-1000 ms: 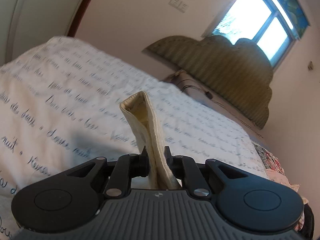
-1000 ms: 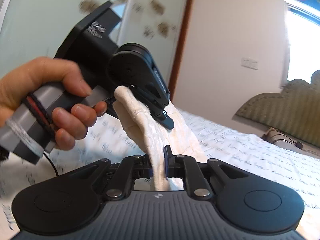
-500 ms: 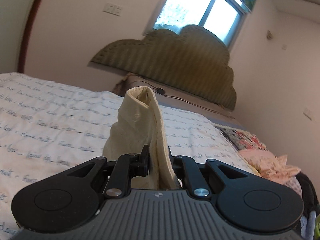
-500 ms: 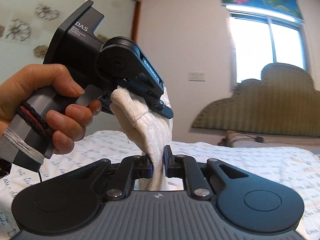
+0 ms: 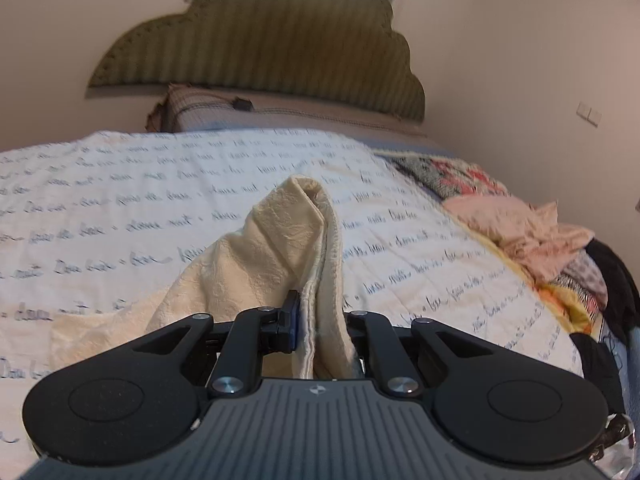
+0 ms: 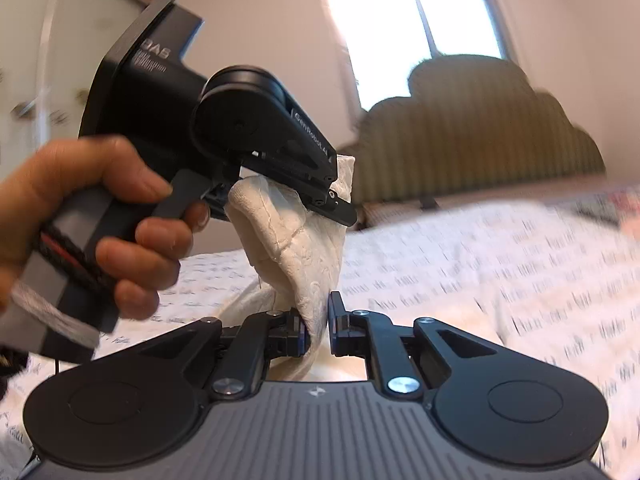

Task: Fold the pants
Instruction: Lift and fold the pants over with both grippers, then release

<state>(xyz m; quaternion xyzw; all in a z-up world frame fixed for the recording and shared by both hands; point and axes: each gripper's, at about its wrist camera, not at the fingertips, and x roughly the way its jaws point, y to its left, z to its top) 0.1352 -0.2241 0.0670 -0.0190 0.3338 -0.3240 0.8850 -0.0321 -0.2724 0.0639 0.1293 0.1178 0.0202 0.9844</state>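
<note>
Black plastic jaws of the left gripper (image 5: 316,326) and right gripper (image 6: 318,326) are both clamped on the cream textured cotton pants (image 5: 256,264), lifted above the white script-printed bedspread (image 5: 120,188), their lower part trailing onto it.

Left gripper (image 5: 316,326) and right gripper (image 6: 318,328) side by side, jaws clamped on cloth.

My right gripper (image 6: 319,330) is black with a ribbed grey deck, two round caps and silver screws. My left gripper (image 6: 280,184) reads "DAS"; its grip has grey tape.
</note>
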